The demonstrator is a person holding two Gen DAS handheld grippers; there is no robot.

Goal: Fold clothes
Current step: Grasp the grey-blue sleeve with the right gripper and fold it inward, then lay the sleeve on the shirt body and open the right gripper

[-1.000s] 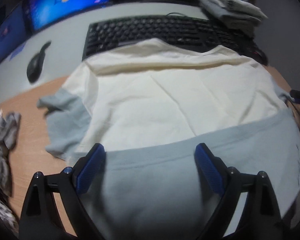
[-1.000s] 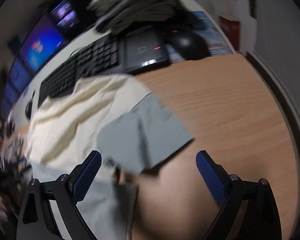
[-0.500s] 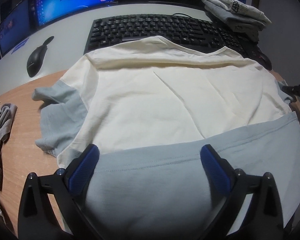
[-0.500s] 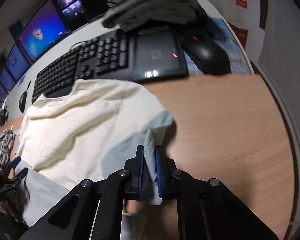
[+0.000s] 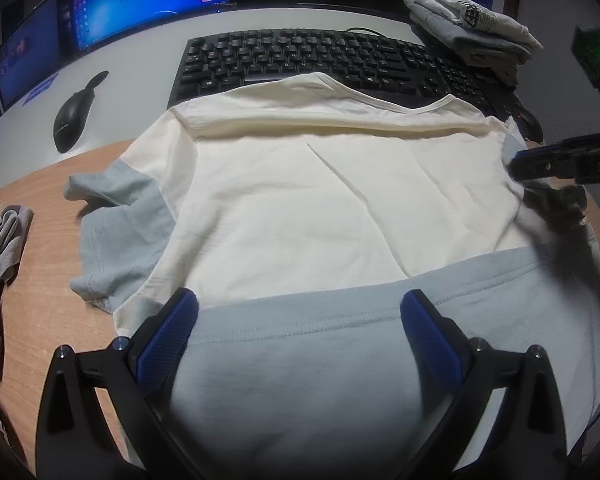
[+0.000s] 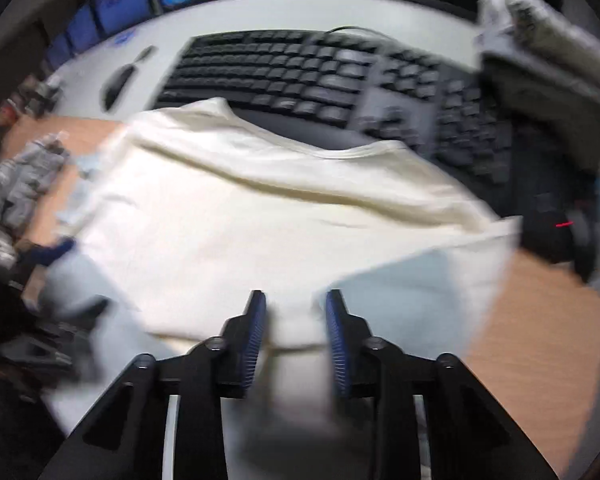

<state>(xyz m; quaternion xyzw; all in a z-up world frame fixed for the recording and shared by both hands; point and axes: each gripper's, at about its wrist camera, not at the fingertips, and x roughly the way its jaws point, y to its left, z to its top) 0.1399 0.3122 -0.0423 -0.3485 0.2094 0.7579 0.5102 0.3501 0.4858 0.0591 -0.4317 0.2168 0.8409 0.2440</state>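
Wood-grain desktop (image 5: pixel 40 248) carries a soft cream cotton T-shirt with pale blue-grey sleeves and hem band (image 5: pixel 324 200), spread flat, creased, its collar lapping a black keyboard (image 5: pixel 300 60). Left gripper (image 5: pixel 298 334) hovers over the hem band, blue ribbed fingers wide apart. Right gripper (image 6: pixel 296 336) is blurred, fingers slightly parted with cloth between them; whether it grips, I cannot tell. Folded grey shirts (image 5: pixel 472 32) stack beyond the keyboard.
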